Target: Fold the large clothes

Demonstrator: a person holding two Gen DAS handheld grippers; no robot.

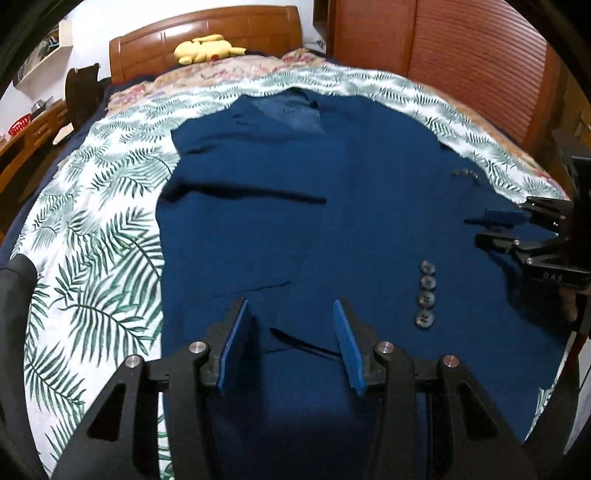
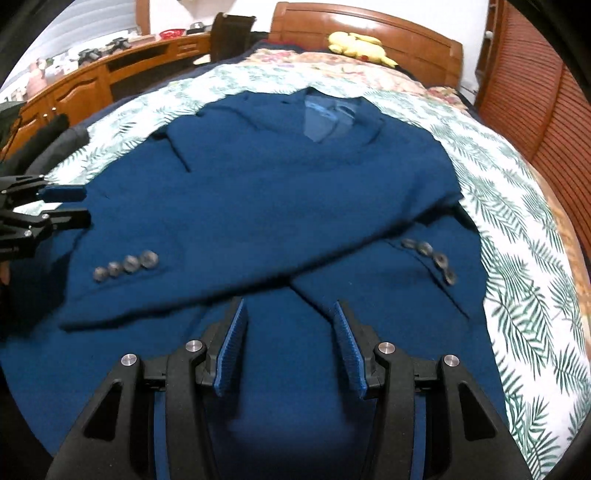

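A large dark blue suit jacket point(image 1: 303, 229) lies flat on the bed, collar toward the headboard; it fills the right wrist view point(image 2: 280, 192) too. Both sleeves are folded across its front and cross near the hem, each cuff showing a row of grey buttons point(image 1: 426, 295) point(image 2: 125, 266) point(image 2: 430, 256). My left gripper point(image 1: 291, 325) is open and empty just above the jacket's lower part; it also shows at the left edge of the right wrist view point(image 2: 79, 206). My right gripper point(image 2: 290, 325) is open and empty over the crossed sleeves, seen also in the left wrist view point(image 1: 491, 229).
The bed has a white sheet with green palm leaves point(image 1: 103, 258) and a floral quilt point(image 2: 332, 70) near the wooden headboard point(image 2: 369, 26). A yellow plush toy point(image 1: 207, 48) lies by the headboard. A wooden wardrobe point(image 1: 461, 55) stands right, a wooden desk point(image 2: 92, 85) left.
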